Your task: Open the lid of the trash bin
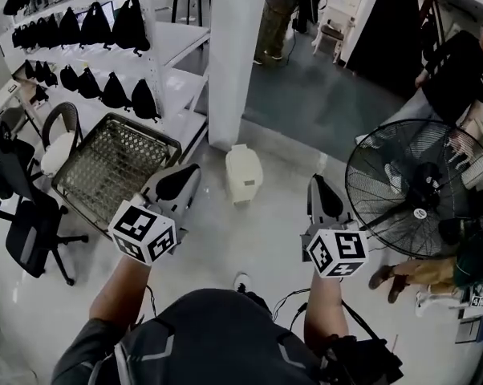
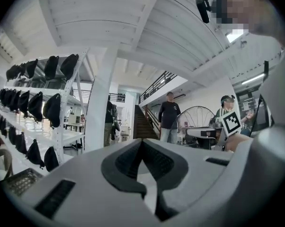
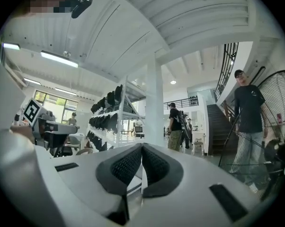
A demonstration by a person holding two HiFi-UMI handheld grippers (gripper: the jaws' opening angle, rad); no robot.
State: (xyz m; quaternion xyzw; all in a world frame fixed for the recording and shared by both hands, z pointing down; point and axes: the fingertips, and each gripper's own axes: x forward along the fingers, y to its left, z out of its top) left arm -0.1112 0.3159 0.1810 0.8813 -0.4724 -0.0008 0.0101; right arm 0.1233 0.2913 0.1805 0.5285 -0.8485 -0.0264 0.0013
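Note:
In the head view a small cream trash bin (image 1: 243,173) stands on the pale floor by the foot of a white pillar, its lid down. My left gripper (image 1: 192,173) hovers just left of the bin and nearer to me, with its jaws shut on nothing. To the bin's right my right gripper (image 1: 318,184) is also shut and empty. Neither touches the bin. Both gripper views point level across the room. There the left gripper (image 2: 142,143) and the right gripper (image 3: 141,148) show their pads pressed together, and the bin is out of sight.
A wire mesh chair (image 1: 113,165) lies tipped at left beside a black office chair (image 1: 25,223) and shelves of black bags (image 1: 105,30). The white pillar (image 1: 237,54) rises behind the bin. A large floor fan (image 1: 422,187) and standing people (image 1: 458,70) are at right.

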